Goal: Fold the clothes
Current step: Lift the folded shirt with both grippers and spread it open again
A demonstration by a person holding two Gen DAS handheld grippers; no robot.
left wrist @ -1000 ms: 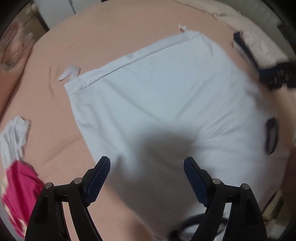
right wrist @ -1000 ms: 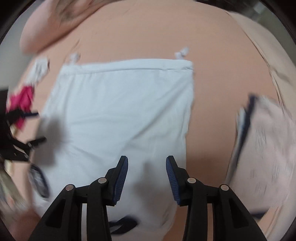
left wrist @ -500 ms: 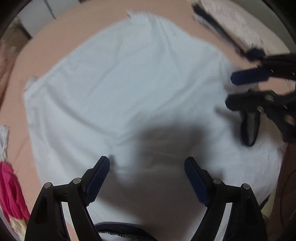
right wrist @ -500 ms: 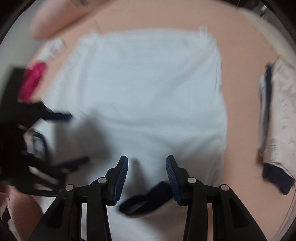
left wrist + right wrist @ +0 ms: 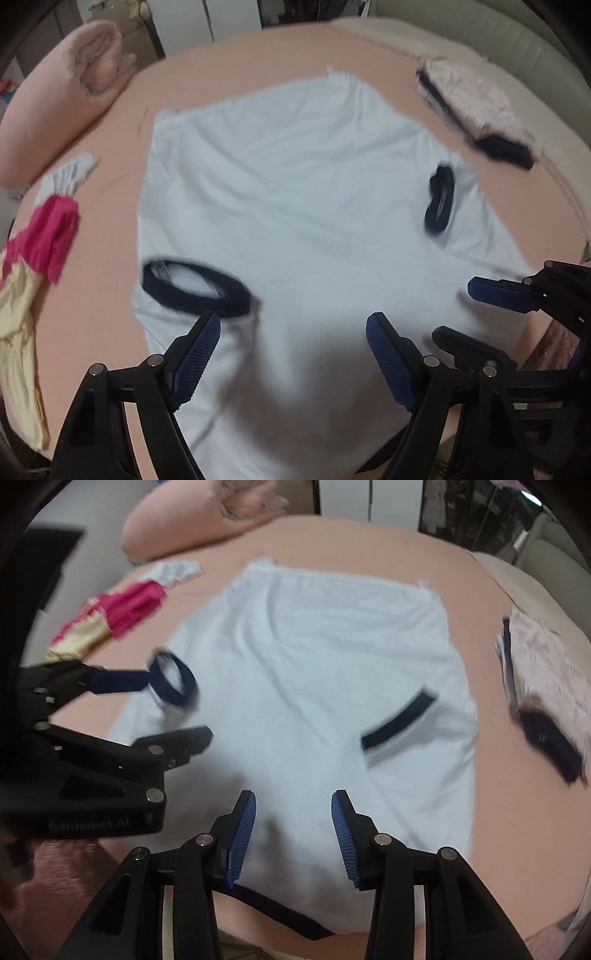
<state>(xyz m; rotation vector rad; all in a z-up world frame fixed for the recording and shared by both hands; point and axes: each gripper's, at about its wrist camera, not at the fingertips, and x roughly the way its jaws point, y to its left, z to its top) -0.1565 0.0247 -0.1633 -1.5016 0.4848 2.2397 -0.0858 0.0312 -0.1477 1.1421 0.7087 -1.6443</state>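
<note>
Left gripper (image 5: 293, 354) jaws apart, empty; right gripper (image 5: 293, 834) jaws apart, empty (both above collar end). White T-shirt (image 5: 303, 206) flat on the peach bedsheet (image 5: 236, 66), sleeves folded in. Next: grab the collar-end shoulders, fold toward hem.

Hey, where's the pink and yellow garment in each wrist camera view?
Left wrist: pink and yellow garment at the far left edge, left of the white shirt.
Right wrist: upper left, beyond the left gripper.
Shared landmark: the folded pile, right of the shirt in both.
</note>
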